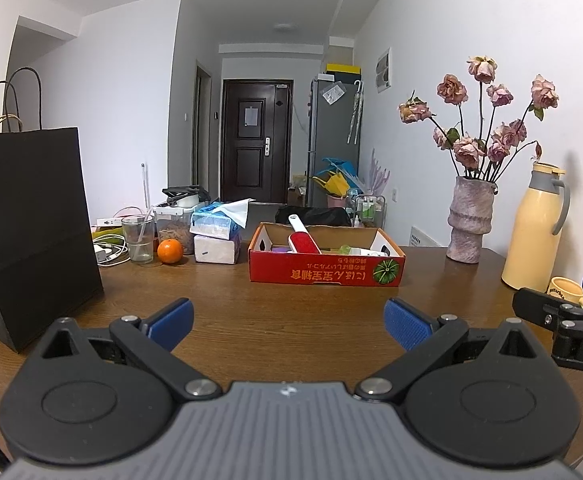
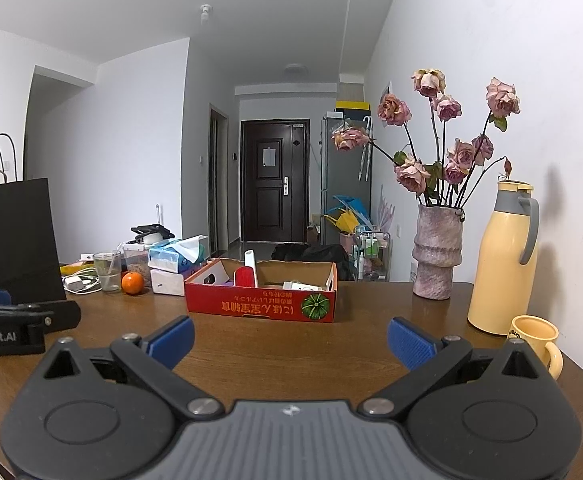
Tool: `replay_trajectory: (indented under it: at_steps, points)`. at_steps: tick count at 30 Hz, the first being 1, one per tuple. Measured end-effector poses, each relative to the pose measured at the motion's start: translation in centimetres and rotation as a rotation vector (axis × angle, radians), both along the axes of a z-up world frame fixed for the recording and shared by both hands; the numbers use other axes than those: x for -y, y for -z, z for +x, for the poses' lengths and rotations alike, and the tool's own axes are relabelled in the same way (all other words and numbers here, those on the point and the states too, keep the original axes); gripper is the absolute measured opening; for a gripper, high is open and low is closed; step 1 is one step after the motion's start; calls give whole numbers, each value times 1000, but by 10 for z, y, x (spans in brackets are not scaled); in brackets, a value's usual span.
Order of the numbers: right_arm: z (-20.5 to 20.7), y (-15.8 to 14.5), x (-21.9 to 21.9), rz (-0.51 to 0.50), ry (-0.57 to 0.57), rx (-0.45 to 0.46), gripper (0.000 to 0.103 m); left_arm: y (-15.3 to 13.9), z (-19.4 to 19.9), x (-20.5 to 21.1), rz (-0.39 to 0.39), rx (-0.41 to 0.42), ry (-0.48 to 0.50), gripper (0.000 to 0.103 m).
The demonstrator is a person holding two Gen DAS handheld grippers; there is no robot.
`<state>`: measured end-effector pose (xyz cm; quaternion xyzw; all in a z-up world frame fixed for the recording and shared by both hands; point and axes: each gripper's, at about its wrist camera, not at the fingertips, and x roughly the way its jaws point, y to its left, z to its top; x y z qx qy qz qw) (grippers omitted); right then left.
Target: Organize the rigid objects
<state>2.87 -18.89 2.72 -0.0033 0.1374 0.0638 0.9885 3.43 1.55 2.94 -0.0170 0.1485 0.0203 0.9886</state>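
Box [image 1: 325, 271], red cardboard, sits mid-table ahead of you; red lint brush [image 1: 302, 241] leans inside it with the white handle poking above the rim, small items beside it. Your left gripper [image 1: 289, 322] and right gripper [image 2: 290, 338] both hover over bare wooden table [image 1: 251, 320], jaws spread wide, holding nothing. Yellow mug [image 2: 536, 338] is just beside your right fingers, thermos [image 2: 503, 260] and vase [image 2: 437, 256] behind it.
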Motion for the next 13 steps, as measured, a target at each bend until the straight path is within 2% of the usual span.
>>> replay_trajectory:
  at_steps: [13]
  points:
    - [0, 5, -1, -1, 1, -13, 103, 7, 1, -3, 1, -17, 8, 103]
